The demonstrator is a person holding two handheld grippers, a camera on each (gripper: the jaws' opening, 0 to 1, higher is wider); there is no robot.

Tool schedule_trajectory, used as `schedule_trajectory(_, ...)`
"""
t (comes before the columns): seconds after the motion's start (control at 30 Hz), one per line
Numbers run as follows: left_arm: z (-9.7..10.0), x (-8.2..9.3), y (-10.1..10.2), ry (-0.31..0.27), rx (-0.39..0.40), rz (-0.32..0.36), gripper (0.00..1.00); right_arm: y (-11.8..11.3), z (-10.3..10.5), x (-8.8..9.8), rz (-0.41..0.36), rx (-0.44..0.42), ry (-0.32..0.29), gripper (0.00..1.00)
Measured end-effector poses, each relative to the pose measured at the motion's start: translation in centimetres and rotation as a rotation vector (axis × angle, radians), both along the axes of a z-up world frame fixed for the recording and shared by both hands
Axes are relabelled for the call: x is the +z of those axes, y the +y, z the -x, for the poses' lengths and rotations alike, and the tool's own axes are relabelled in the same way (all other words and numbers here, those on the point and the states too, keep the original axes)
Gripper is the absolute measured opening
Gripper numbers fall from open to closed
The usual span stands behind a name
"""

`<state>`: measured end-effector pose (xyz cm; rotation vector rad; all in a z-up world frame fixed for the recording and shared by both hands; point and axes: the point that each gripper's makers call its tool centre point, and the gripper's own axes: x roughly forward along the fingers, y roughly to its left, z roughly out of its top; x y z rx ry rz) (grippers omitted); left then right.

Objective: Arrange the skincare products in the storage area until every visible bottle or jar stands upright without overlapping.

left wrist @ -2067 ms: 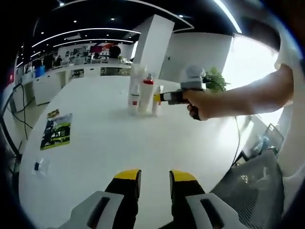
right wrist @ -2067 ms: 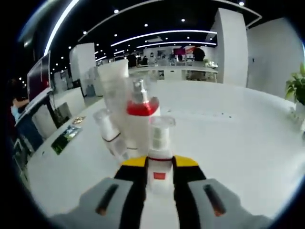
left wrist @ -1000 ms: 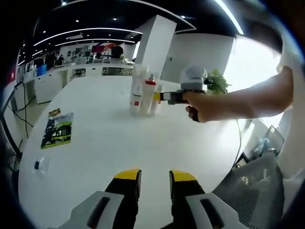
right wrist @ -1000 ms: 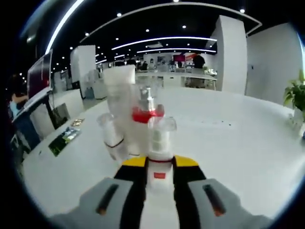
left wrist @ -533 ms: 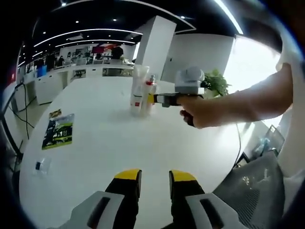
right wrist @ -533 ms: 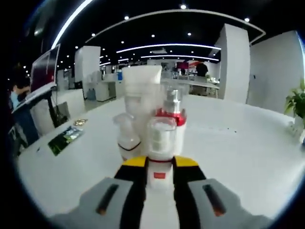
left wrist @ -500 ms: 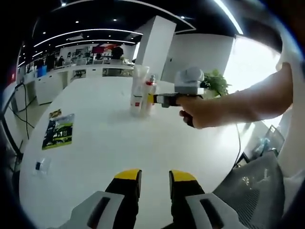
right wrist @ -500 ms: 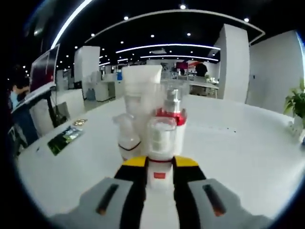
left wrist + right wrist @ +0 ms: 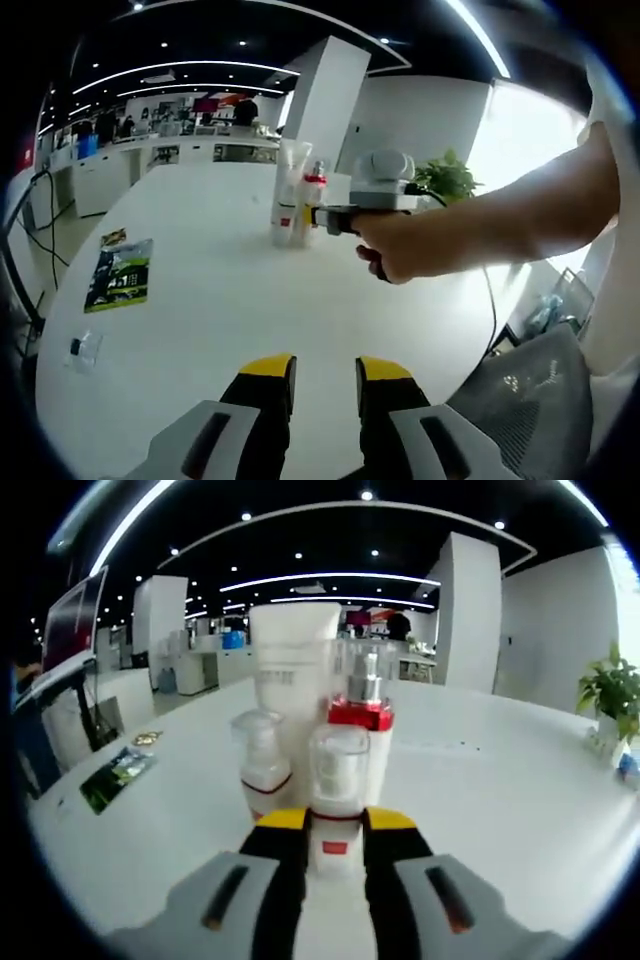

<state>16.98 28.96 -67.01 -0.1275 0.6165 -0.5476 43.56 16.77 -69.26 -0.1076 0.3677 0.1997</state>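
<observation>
My right gripper (image 9: 335,825) is shut on a small white pump bottle (image 9: 337,780) with a clear cap and a red label, held upright. Just behind it stand a tall white tube (image 9: 293,680), a spray bottle with a red collar (image 9: 362,720) and a small clear-capped bottle (image 9: 263,765), close together on the white table (image 9: 500,780). In the left gripper view a hand holds that right gripper (image 9: 322,218) against the bottle group (image 9: 292,200) at the table's far side. My left gripper (image 9: 325,372) hovers low over the near table, open, with nothing between its jaws.
A green leaflet (image 9: 118,273) and a small clear packet (image 9: 82,348) lie near the table's left edge. A potted plant (image 9: 445,178) stands behind the hand. A mesh chair (image 9: 520,400) sits at the lower right, past the table edge.
The right gripper has carried the small pump bottle leftward and closer, from beside the group to right in front of it. The left gripper has stayed put.
</observation>
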Motion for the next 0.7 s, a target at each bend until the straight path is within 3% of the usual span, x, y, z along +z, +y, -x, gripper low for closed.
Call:
schedule_trajectory(0.1,0.0,0.0,0.1,0.000,0.000,-0.001,0.25,-0.2,0.0,0.0,0.002,-0.006,-0.003,0.21)
schedule_trajectory(0.2,0.0,0.1,0.0,-0.003,-0.001,-0.004,0.25,-1.3,-0.1,0.0,-0.028,-0.071,0.006,0.21)
schedule_trajectory(0.53,0.0,0.2,0.0,-0.007,-0.001,0.000,0.25,-1.0,-0.3,0.0,0.005,-0.051,0.010,0.21)
schedule_trajectory(0.7,0.0,0.2,0.0,-0.006,-0.001,0.000,0.25,-0.9,-0.1,-0.4,-0.003,-0.046,0.027,0.29)
